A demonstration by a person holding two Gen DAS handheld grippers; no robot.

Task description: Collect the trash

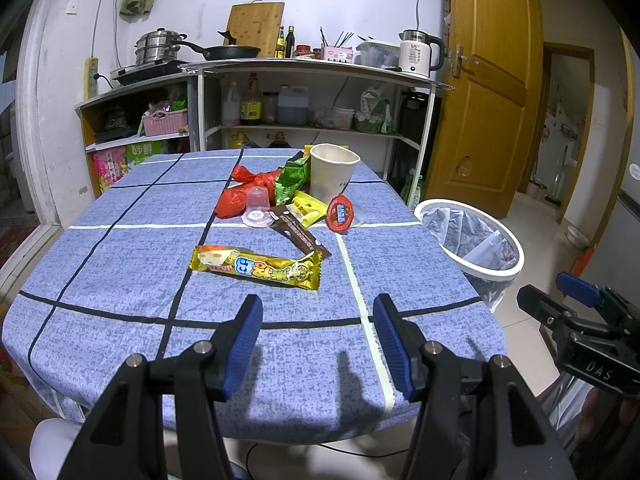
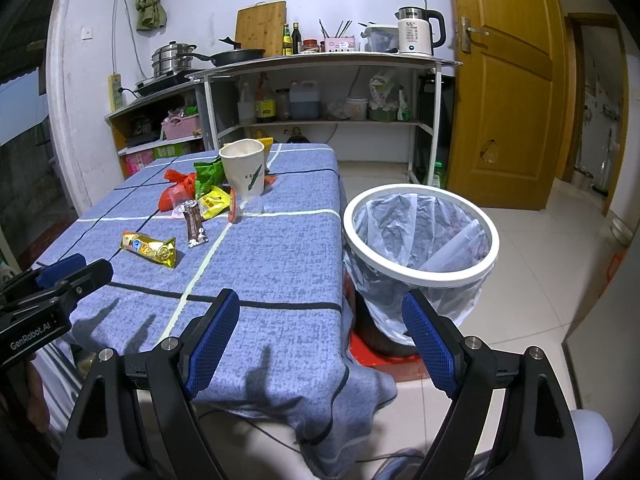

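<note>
Both tongs wide and empty: left tongs (image 1: pixel 318 312) over the near table (image 1: pixel 120 280) edge, aimed at the litter; right tongs (image 2: pixel 320 312) toward the lined bin (image 2: pixel 420 236) on the floor, right of the table. Gold wrapper (image 1: pixel 256 266) nearest, likely first pick. Paper cup (image 1: pixel 332 174) and other wrappers clustered farther back.

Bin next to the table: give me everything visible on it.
The bin is round with a white ring rim and a clear, crinkled plastic liner hanging below the rim. It stands upright and open on the tiled floor, close beside the table edge. A pale sheet, seemingly paper, lies inside. Its base is hidden behind the right gripper. Neither gripper touches it.
</note>
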